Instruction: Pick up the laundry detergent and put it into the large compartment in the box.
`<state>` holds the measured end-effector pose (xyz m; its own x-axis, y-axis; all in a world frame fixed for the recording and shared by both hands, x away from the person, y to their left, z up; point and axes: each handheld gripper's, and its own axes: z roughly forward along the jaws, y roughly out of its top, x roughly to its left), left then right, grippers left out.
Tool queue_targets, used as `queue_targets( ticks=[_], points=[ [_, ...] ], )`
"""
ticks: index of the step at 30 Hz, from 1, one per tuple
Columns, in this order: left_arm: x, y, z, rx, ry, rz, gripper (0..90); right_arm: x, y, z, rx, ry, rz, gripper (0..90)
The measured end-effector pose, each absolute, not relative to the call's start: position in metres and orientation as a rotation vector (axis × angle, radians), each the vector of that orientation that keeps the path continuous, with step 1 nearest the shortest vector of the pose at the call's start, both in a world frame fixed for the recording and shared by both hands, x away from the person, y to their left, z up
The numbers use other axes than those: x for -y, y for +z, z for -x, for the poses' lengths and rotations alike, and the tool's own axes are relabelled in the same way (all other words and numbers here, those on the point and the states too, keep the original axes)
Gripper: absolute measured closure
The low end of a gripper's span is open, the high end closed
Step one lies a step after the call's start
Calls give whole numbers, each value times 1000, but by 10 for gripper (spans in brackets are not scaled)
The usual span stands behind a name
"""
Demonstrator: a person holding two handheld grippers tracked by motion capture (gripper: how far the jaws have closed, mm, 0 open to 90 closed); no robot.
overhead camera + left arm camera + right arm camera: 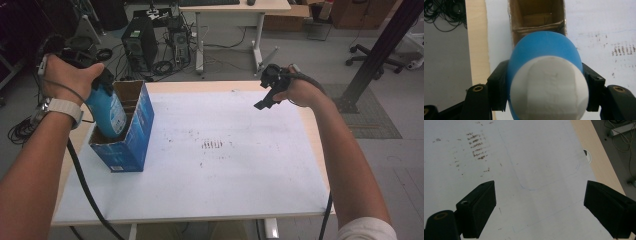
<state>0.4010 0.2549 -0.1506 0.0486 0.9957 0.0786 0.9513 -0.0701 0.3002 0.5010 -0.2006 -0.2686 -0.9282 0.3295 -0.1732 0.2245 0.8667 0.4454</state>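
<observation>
High view overhead, facing forward; gripper views close, sharing white table [225, 165].

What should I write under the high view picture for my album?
Left tongs lower a blue bottle into a blue box while right tongs wait open.

place: office-lab — desktop tower [140, 44] | cable tangle [170, 60] | office chair [377, 56]

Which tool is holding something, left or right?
The left tool: its jaws clamp the blue bottle over the cardboard box. The right tool hangs open above the table.
</observation>
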Motion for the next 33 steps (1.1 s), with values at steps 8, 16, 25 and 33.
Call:
queue_targets(
  ticks=[8, 16, 25, 33],
  points=[
    [-255, -167, -403, -2012, 414, -2147, 372, 200, -269, -502, -2791, 621, -426, 104],
    [-254, -188, -407, -1995, 389, -2173, 373, 202, -268, -501, -2790, 620, -433, 104],
    [-251, -206, -411, -1977, 373, -2196, 373, 202, -269, -502, -2789, 619, -430, 104],
    [-252, -220, -413, -1981, 378, -2214, 372, 204, -270, -503, -2785, 624, -439, 102]
  ],
)
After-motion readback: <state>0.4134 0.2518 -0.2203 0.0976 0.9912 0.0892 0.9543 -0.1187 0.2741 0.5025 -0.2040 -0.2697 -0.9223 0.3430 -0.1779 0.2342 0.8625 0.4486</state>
